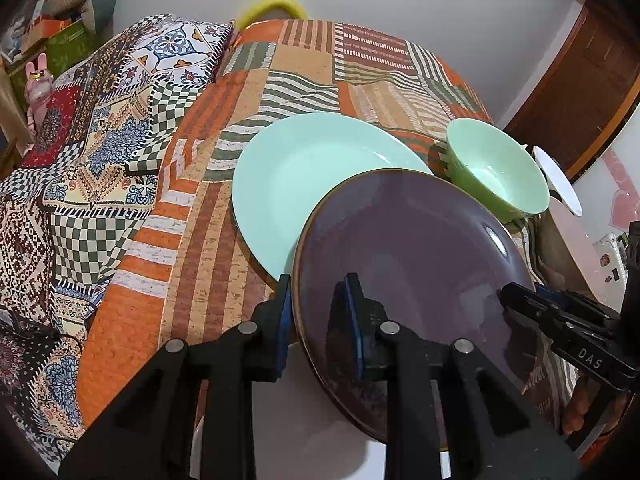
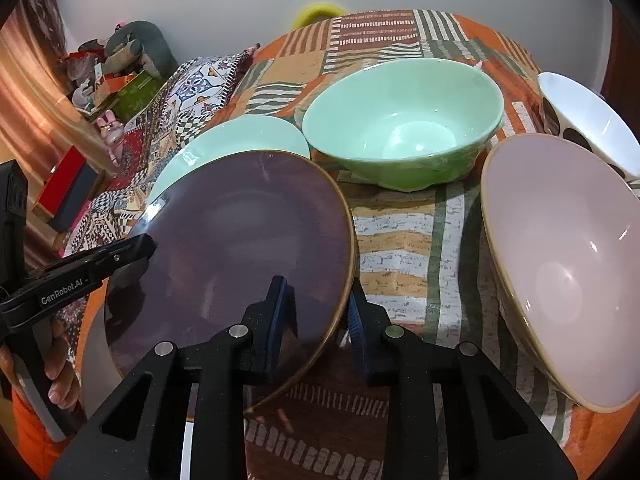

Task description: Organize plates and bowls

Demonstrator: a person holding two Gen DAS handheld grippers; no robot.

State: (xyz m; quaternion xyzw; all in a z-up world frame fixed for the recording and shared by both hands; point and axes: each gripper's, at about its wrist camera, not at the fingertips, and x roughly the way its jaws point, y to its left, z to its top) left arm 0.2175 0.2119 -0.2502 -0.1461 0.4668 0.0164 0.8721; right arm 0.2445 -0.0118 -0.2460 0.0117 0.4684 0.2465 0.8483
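A dark purple plate (image 1: 408, 264) is held tilted above the patterned bed cover, between both grippers. My left gripper (image 1: 318, 312) is shut on its left rim. My right gripper (image 2: 318, 312) is shut on its right rim, and the plate fills the left of the right wrist view (image 2: 240, 248). A mint green plate (image 1: 304, 176) lies flat on the cover just behind and partly under the purple one; it also shows in the right wrist view (image 2: 224, 140). A green bowl (image 2: 404, 124) stands behind, with a pale pink bowl (image 2: 560, 264) to its right.
A white bowl with dark spots (image 2: 588, 124) stands at the far right edge. A patterned quilt (image 1: 100, 160) lies bunched on the left. Boxes and toys (image 2: 116, 80) are piled at the far left by the wall. A wooden door (image 1: 580, 100) is at the right.
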